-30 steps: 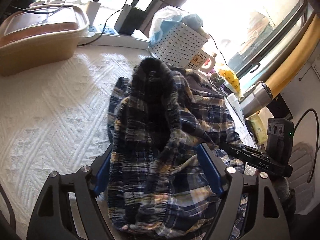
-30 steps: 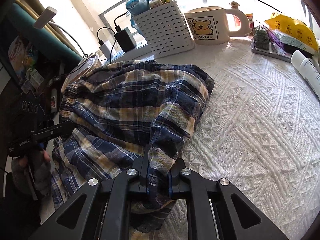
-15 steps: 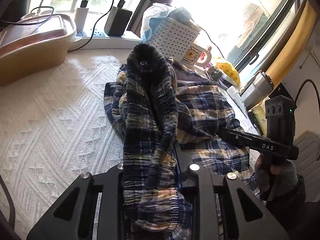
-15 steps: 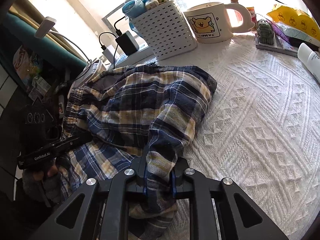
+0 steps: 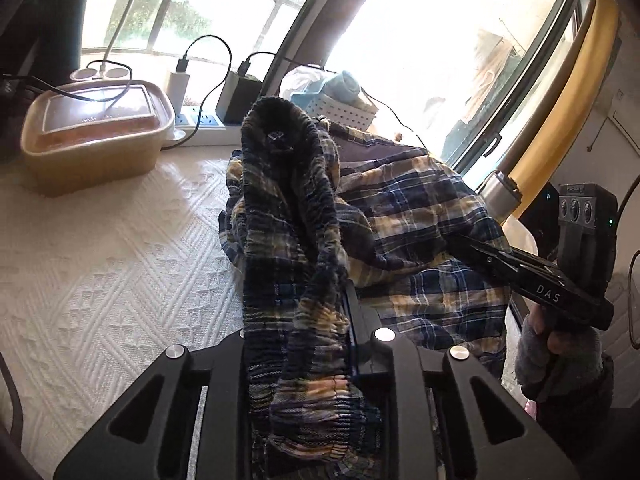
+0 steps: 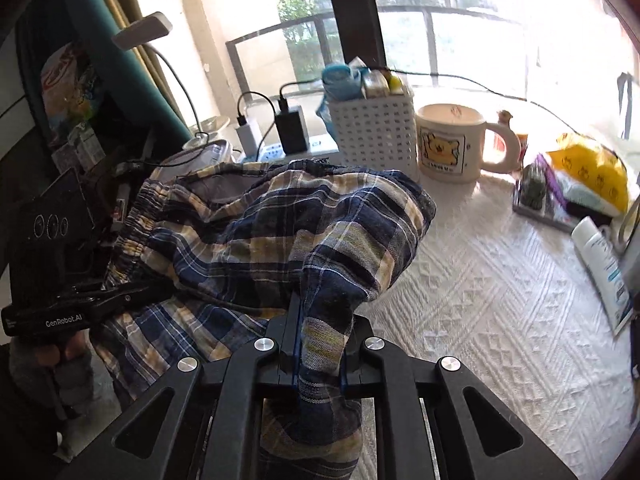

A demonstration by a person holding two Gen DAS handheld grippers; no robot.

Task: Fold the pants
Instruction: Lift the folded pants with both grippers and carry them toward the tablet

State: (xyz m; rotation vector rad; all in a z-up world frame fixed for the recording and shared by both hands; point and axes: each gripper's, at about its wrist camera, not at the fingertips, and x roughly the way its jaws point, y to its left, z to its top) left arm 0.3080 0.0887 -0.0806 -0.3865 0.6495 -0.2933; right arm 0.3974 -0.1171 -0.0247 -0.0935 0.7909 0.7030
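Note:
The pants (image 5: 400,216) are blue, navy and yellow plaid with an elastic waistband. They hang bunched between my two grippers, partly lifted off the white textured cloth (image 5: 100,264). My left gripper (image 5: 320,344) is shut on the gathered waistband, which rises in a thick ridge before the camera. My right gripper (image 6: 320,344) is shut on a fold of plaid fabric (image 6: 288,232) at the other end. Each gripper shows in the other's view: the right one (image 5: 532,284) at the right, the left one (image 6: 80,312) at the left.
A tan lidded container (image 5: 96,136), chargers and a power strip (image 5: 200,120) stand along the window sill. A white perforated basket (image 6: 372,132), a bear mug (image 6: 452,144), a yellow bag (image 6: 588,172) and a white tube (image 6: 604,268) sit on the cloth to the right.
My left gripper has closed on the waistband; it was open a second ago. Both grippers have risen, lifting the pants higher off the cloth.

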